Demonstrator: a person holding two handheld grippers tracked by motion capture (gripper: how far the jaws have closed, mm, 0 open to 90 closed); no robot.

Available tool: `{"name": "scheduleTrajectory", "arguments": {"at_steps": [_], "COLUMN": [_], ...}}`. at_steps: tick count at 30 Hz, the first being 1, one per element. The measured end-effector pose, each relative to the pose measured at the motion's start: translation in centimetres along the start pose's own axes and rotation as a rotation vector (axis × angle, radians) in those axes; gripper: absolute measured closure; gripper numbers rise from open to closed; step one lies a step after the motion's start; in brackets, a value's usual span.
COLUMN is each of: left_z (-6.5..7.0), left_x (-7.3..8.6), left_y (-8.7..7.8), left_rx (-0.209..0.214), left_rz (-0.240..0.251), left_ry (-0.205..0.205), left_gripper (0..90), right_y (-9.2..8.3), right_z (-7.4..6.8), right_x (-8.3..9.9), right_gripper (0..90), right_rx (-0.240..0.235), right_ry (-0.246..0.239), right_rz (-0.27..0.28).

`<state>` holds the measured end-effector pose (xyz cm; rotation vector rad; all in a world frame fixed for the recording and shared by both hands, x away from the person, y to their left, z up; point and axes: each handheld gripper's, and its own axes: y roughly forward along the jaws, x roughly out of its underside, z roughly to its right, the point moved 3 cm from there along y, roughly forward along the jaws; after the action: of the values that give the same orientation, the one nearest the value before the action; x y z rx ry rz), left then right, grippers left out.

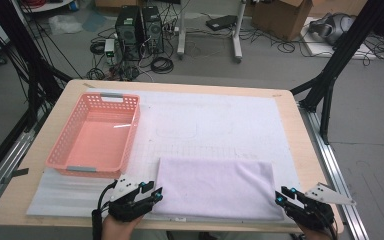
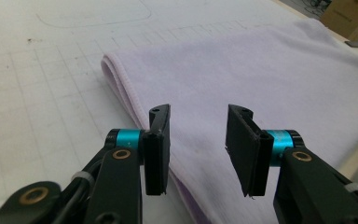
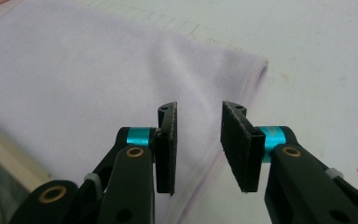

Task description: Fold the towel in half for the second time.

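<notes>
A folded lavender towel (image 1: 215, 187) lies flat on the white mat (image 1: 220, 115) near the table's front edge. My left gripper (image 1: 152, 192) sits at the towel's near left corner, its jaws open. In the left gripper view the towel (image 2: 261, 70) spreads out beyond the left gripper (image 2: 198, 126), and nothing is pinched between the pads. At the near right corner my right gripper (image 1: 281, 194) is also open. Seen from the right gripper view, the towel's hemmed corner (image 3: 242, 74) lies under and past the right gripper (image 3: 198, 121), and the gap between the pads is empty.
An empty pink plastic basket (image 1: 111, 96) stands on the left half of the table, just beyond the left gripper. The wooden table's right edge (image 1: 302, 135) is close to the right gripper. Computers, cables and boxes lie on the floor behind the table.
</notes>
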<state>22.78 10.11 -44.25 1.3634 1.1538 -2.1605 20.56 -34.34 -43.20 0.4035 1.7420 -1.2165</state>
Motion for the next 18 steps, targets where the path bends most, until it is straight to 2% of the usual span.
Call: {"name": "scheduleTrajectory", "arguments": {"at_steps": [7, 12, 15, 17, 18], "left_z": [-1.5, -2.3, -2.9, -3.3, -3.5], "left_x": [-1.4, -2.1, -2.6, -2.9, -3.0], "left_y": [2.6, 4.6, 5.4, 5.9, 6.1], "left_rx": [0.019, 0.027, 0.025, 0.020, 0.012], "left_rz": [-0.036, -0.074, -0.082, -0.087, -0.089], "left_ry": [0.015, 0.036, 0.044, 0.044, 0.044], "left_gripper": [60.8, 64.0, 63.9, 63.8, 63.6], "right_y": [3.8, 6.8, 8.4, 9.2, 9.4], "right_z": [0.3, 0.2, 0.5, 1.1, 1.6], "right_x": [-1.2, -2.2, -2.6, -2.4, -2.4], "right_gripper": [66.3, 67.6, 67.2, 67.2, 68.7], "right_rx": [-0.036, -0.064, -0.054, -0.032, -0.043], "right_ry": [-0.012, -0.048, -0.060, -0.069, -0.058], "right_rz": [-0.035, -0.070, -0.097, -0.135, -0.121]}}
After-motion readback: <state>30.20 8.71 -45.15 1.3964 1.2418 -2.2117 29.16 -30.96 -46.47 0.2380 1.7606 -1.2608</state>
